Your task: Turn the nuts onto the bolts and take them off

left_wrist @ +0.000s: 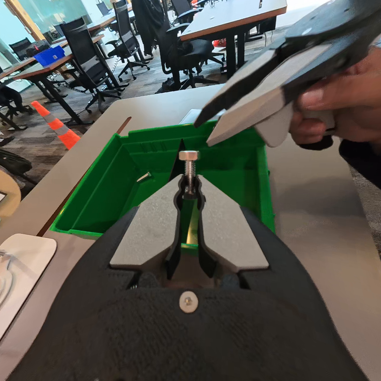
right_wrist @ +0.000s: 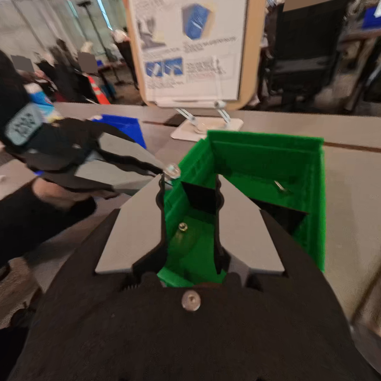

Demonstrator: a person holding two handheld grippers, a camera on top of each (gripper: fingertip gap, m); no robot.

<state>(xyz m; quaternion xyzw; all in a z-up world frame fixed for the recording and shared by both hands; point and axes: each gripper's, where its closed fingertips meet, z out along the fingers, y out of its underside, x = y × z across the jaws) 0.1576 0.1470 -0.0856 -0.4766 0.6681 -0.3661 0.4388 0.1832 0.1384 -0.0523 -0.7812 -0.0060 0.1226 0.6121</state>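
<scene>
1. The silver bolt [left_wrist: 189,165] stands upright, hex head on top, its threaded shank pinched between the tips of the left gripper [left_wrist: 190,186], held above the green bin [left_wrist: 99,198]; a nut may sit on the shank low between the pads, but that cannot be told for sure
2. The left gripper is narrowed onto the bolt, its grey wedge-shaped fingers [left_wrist: 152,222] lined with dark wavy pads
3. The right gripper [right_wrist: 189,185] stands wide with nothing between its fingers, over the bin's near compartment; in the left wrist view it hangs tilted above the bin's far right corner [left_wrist: 208,132]
4. The bin is glossy green plastic with ribbed walls and black dividers [right_wrist: 199,198]; a brass-coloured nut [right_wrist: 182,227] lies on the floor of the near compartment, and a small silver bolt [left_wrist: 144,176] lies slantwise in another compartment
5. The bin rests on a smooth grey counter [left_wrist: 309,206]
6. Behind the bin a white flat base [right_wrist: 208,126] carries a framed board [right_wrist: 191,51], with a blue bin [right_wrist: 127,125] on the counter beside it
7. An orange cone [left_wrist: 55,125] stands on the floor beyond the counter
</scene>
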